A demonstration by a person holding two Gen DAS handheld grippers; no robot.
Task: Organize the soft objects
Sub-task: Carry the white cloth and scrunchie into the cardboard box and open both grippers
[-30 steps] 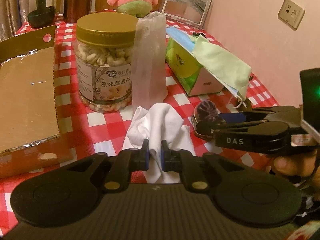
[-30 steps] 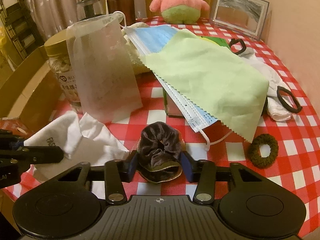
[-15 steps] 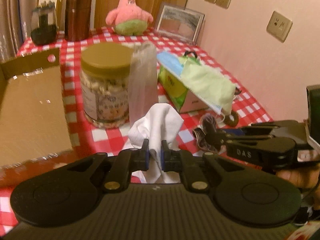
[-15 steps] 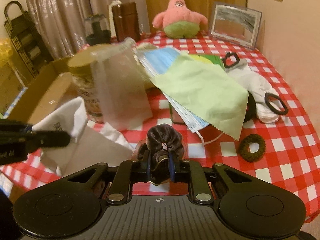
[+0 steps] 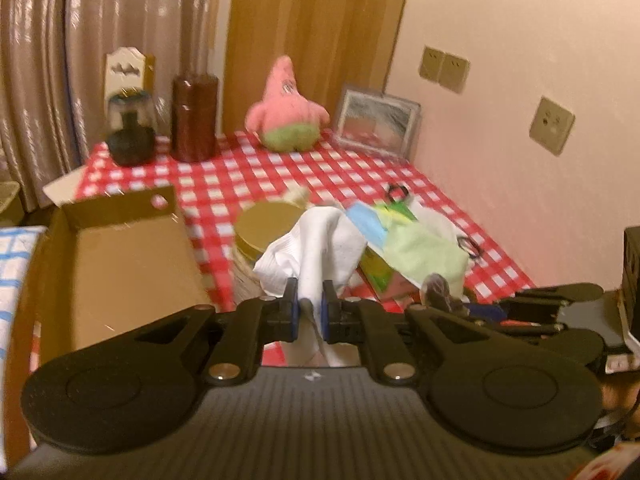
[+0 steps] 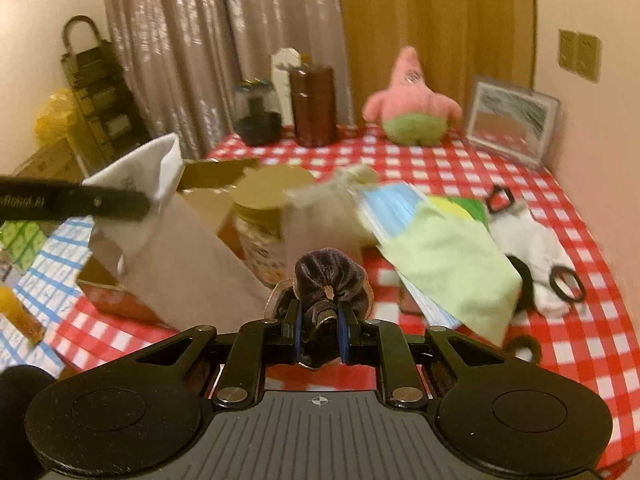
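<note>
Up above the near edge of the checkered table [image 5: 248, 176], both grippers are loaded: the left gripper [image 5: 307, 314] has its fingers pinched narrow on a white cloth [image 5: 316, 240] that hangs clear of the tabletop, and the right gripper [image 6: 319, 330] is clamped on a dark velvet scrunchie [image 6: 328, 276]. Looks like the carry step to me, pickups done, nothing dropped off yet. The open cardboard box [image 5: 132, 264] at the table's left edge seems the likely home, so next move is probably swinging left over it and opening up. Other soft stuff, like the green cloth [image 6: 452, 256], is waiting near the right edge.
</note>
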